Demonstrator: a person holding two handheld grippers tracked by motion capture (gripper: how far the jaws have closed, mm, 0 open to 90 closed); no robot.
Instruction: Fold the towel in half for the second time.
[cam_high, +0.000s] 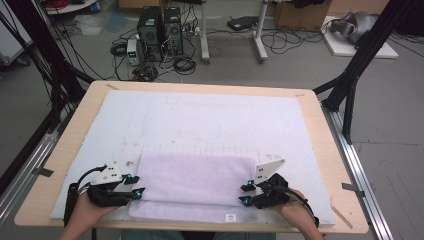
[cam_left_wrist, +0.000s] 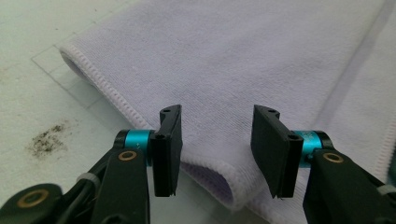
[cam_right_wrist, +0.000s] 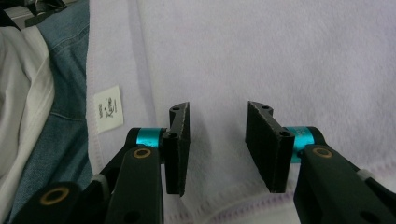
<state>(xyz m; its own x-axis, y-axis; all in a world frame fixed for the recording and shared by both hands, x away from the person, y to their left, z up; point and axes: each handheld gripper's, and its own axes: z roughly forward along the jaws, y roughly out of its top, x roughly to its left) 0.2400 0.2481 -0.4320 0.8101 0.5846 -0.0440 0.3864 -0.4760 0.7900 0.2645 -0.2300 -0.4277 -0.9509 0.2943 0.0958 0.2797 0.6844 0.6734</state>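
Folded towel (cam_high: 197, 182) near table's front edge, left tongs (cam_left_wrist: 215, 149) and right tongs (cam_right_wrist: 217, 147) half-open astride its side edges, gripping nothing

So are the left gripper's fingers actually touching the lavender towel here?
Cannot tell. In the left gripper view the fingers stand spread over the towel's folded edge with cloth showing between them, but no plain contact or gap.

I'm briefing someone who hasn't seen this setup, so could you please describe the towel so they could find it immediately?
On the wooden table lies a large white mat. At the mat's near edge, between the left gripper and the right gripper, lies the folded lilac towel. Its pale purple colour, stitched hems and small white label on the near layer distinguish it.
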